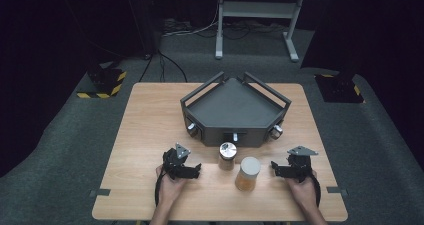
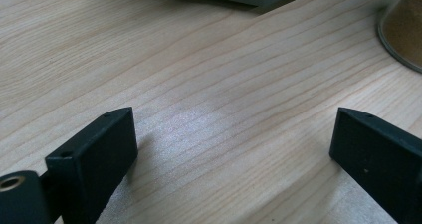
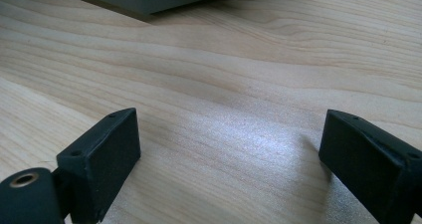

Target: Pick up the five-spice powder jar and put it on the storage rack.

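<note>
Left hand: the person's left hand (image 1: 172,185) comes in over the near edge of the pale wooden table (image 1: 145,135), left of its middle, and rests low on the wood.
Left gripper: the black two-jaw left gripper (image 1: 196,171) lies low over the table and points right, toward the jars; in the left gripper view its jaws stand wide apart with nothing between them but bare wood grain.
Right hand: the right hand (image 1: 302,187) rests near the near right corner of the table.
Right gripper: the black two-jaw right gripper (image 1: 274,166) points left, toward the jars; in the right gripper view its jaws stand just as wide, with bare wood between them.
Larger jar: a clear round jar with a pale lid and brownish-orange contents (image 1: 247,173) stands upright between the two grippers, nearer the right one, touching neither.
Jar in left gripper view: its curved base (image 2: 403,35) shows at the upper right edge, well clear of the jaws.
Smaller jar: a short round jar with a shiny metal lid and brown contents (image 1: 227,155) stands upright just behind and left of the larger one, close to it.
Tray: a dark grey angular metal tray with raised rails and front knobs (image 1: 200,97) sits past the jars at the middle of the table, reaching toward the far edge.
Beyond the table: grey carpet (image 1: 65,150) and a light metal stand (image 1: 257,10).
</note>
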